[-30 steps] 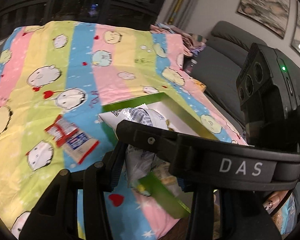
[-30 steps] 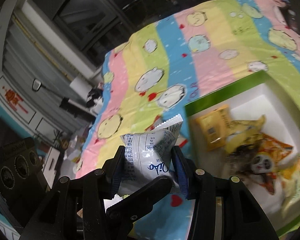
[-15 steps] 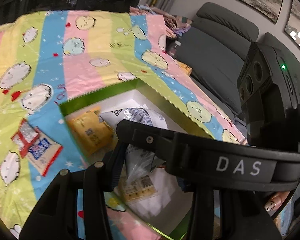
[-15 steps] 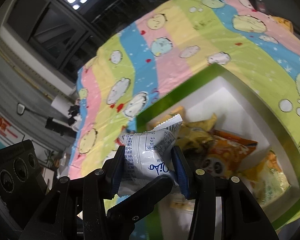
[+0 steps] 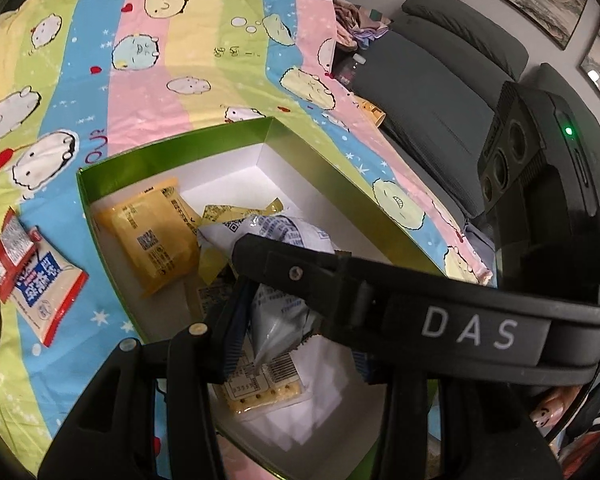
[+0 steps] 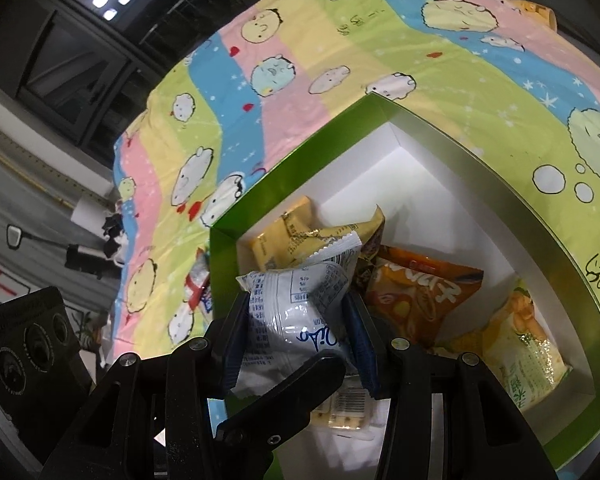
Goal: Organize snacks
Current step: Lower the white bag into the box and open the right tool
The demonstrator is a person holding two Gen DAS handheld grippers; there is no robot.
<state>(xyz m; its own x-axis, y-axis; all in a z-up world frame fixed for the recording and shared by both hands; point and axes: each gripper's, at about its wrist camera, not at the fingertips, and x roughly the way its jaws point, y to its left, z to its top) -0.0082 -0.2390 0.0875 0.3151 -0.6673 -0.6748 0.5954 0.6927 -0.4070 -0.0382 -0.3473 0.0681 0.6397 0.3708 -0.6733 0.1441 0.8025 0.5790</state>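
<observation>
Since a second ago both my tools have come down over the green box (image 6: 472, 152), which now fills both views. My right tool (image 6: 296, 320) is clamped on a white-and-blue snack packet (image 6: 296, 304), held above the box's snacks. My left tool (image 5: 296, 320) pinches a silvery printed packet (image 5: 276, 312) over the box too. A red-and-blue packet (image 5: 40, 280) lies outside on the striped cartoon bedspread (image 5: 180, 52).
</observation>
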